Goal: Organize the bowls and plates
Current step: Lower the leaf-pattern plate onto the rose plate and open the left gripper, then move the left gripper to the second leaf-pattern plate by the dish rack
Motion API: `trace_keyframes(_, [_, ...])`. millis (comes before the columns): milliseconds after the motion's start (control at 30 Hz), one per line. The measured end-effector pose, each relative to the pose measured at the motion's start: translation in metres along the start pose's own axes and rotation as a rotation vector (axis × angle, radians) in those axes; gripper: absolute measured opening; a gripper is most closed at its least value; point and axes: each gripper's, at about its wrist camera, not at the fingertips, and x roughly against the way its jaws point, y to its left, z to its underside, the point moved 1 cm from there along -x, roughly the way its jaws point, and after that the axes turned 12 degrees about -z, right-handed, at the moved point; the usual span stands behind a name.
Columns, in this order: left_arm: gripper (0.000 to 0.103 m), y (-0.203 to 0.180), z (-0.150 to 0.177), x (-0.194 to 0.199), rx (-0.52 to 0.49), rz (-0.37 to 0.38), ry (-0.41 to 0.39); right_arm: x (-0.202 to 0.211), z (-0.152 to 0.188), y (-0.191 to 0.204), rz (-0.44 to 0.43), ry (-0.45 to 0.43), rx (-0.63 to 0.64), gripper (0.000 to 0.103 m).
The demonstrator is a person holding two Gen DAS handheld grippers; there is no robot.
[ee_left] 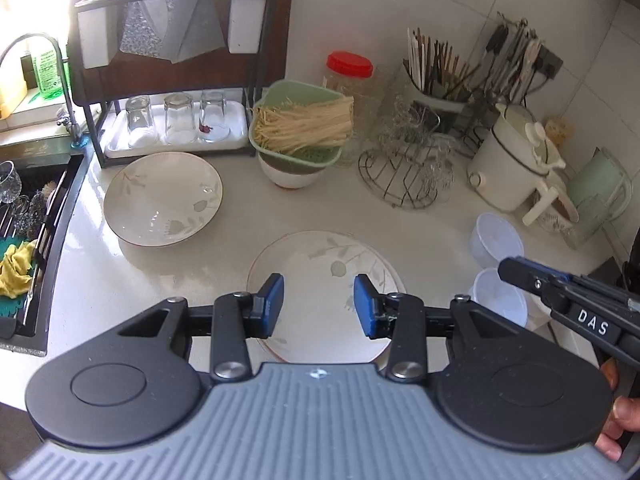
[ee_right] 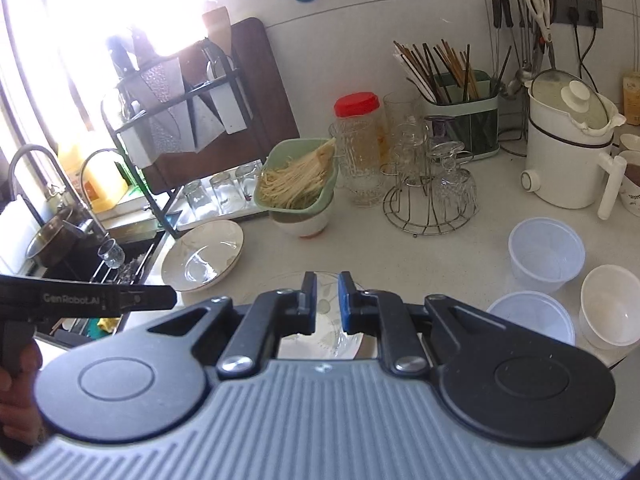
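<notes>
White tiled wall (ee_right: 420, 12), perhaps sunlit.

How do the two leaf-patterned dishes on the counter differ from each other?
The deep plate near the sink has high sloping walls, while the flat plate near the grippers is shallow. The deep plate stands fully in view; the flat plate is partly hidden behind the left gripper, whose jaws stand open above it. Both are white with a grey leaf pattern and a thin dark rim, and both are empty.
</notes>
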Motion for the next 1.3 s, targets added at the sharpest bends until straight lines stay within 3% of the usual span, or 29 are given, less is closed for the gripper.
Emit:
trace_keyframes(300, [0.045,0.000,0.005,0.007,0.017,-0.034,0.000,0.011,0.001,-0.003,0.009,-0.006,0.033,0.015])
trace_keyframes(933, [0.064,-0.017,0.011,0.008,0.066,-0.056,-0.004,0.011,-0.001,-0.006,-0.028,0.021,0.145,0.017])
trace_keyframes(1000, [0.067,-0.021,0.013,0.009,0.076,-0.068,-0.017,0.010,-0.001,-0.012,-0.032,0.033,0.138,0.025])
trace_keyframes(1067, [0.067,-0.023,0.014,0.012,0.094,-0.098,-0.035,0.009,-0.001,-0.019,-0.038,0.045,0.129,0.042])
trace_keyframes(1133, [0.070,-0.024,0.014,0.016,0.108,-0.119,-0.052,0.009,-0.001,-0.024,-0.032,0.043,0.126,0.086])
trace_keyframes(1167, [0.074,-0.025,0.015,0.017,0.119,-0.125,-0.056,0.010,-0.001,-0.027,-0.036,0.035,0.122,0.091])
trace_keyframes(1300, [0.078,-0.028,0.019,0.018,0.149,-0.148,-0.052,0.009,-0.001,-0.039,-0.052,0.051,0.108,0.092])
